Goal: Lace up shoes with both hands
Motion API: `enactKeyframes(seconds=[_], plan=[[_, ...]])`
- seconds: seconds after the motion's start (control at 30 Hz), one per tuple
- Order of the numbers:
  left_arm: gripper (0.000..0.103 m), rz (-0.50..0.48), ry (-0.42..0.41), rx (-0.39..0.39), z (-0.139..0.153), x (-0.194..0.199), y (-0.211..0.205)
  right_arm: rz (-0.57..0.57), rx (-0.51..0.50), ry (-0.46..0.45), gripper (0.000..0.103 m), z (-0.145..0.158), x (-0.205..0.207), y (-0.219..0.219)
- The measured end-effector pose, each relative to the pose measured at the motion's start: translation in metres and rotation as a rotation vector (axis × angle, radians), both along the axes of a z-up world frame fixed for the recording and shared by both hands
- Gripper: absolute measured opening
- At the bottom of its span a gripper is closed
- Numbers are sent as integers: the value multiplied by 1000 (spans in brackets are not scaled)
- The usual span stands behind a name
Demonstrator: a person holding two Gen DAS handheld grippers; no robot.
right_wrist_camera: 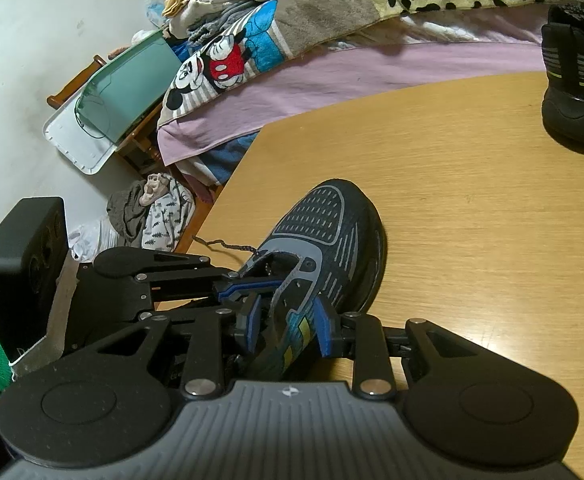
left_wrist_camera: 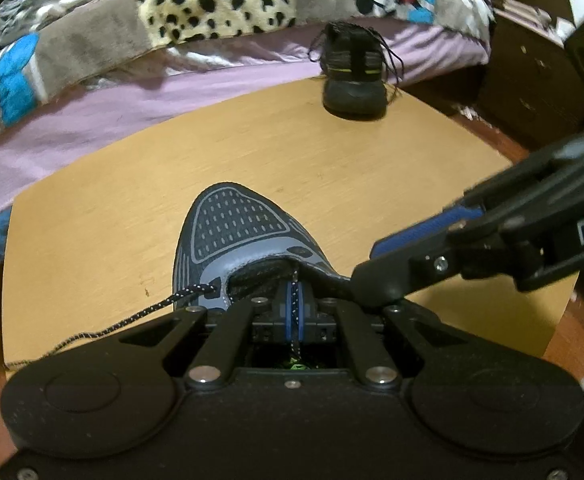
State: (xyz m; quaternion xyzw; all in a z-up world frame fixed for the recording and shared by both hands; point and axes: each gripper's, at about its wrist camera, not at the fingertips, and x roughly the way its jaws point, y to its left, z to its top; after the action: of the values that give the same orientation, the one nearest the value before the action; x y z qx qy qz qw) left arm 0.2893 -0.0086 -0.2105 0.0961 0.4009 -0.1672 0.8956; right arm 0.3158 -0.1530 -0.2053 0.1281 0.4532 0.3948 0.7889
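Left wrist view: left gripper (left_wrist_camera: 294,304) pinching lace (left_wrist_camera: 294,280) tight over blue shoe (left_wrist_camera: 239,232); right gripper (right_wrist_camera: 287,320) clamping shoe's side wall. Barely started lacing, upper eyelets looking empty.

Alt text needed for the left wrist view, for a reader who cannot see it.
The left claw is shut on a speckled shoelace above a grey-blue sneaker on a wooden table. The right claw reaches in from the right; a black shoe stands at the far edge.

Left gripper (left_wrist_camera: 294,307): jaws shut on lace (left_wrist_camera: 294,280); tilted down
Right gripper (right_wrist_camera: 287,330): pads clamp shoe (right_wrist_camera: 324,240) side; tilted down
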Motion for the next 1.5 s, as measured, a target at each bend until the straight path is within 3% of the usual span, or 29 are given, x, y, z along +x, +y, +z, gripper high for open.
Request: enactKeyframes(seconds=[0.13,1.0,1.23,1.5], plan=[[1,-55,2,61,0,-2,-5,0,0,0,30,-1,1,-2],[1,-75,-49,85,-4,-5,-8,-2,-3,0,30,1,-1,0],[1,-86,-72,132,-6,-7,-13,-1,0,4,30,0,-2,-2],[1,-177,-122,275,-11,-13,-25,0,-1,5,30,-1,-1,-3]])
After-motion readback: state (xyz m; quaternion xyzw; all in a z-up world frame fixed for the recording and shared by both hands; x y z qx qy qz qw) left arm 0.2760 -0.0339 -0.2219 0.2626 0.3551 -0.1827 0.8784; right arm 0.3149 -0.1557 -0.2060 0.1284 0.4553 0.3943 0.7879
